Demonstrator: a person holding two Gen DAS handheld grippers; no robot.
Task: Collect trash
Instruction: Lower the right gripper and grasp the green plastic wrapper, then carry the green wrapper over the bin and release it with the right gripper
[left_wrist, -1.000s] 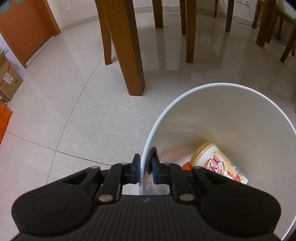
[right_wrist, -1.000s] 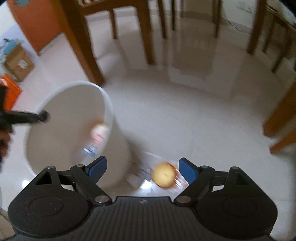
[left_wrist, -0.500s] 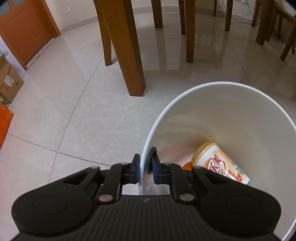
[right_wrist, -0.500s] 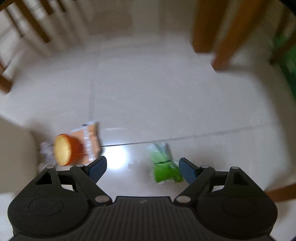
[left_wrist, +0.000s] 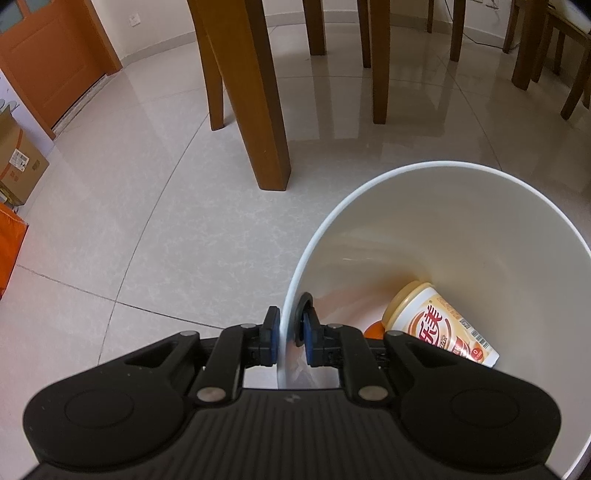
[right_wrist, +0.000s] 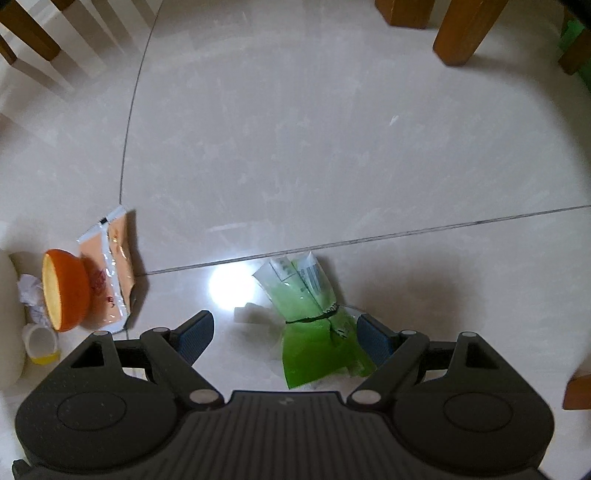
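Closer now than half a second ago, the right tongs (right_wrist: 284, 334) hover spread wide over the green wrapper (right_wrist: 314, 325) on the floor (right_wrist: 332, 147). Left tongs (left_wrist: 290, 332) stay clamped on the white bin's (left_wrist: 480, 229) rim, cup (left_wrist: 439, 328) inside.

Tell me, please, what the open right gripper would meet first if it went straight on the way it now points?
Most likely the crumpled green plastic wrapper on the glossy tiled floor: it lies between the right gripper's spread fingers, though depth is unclear.
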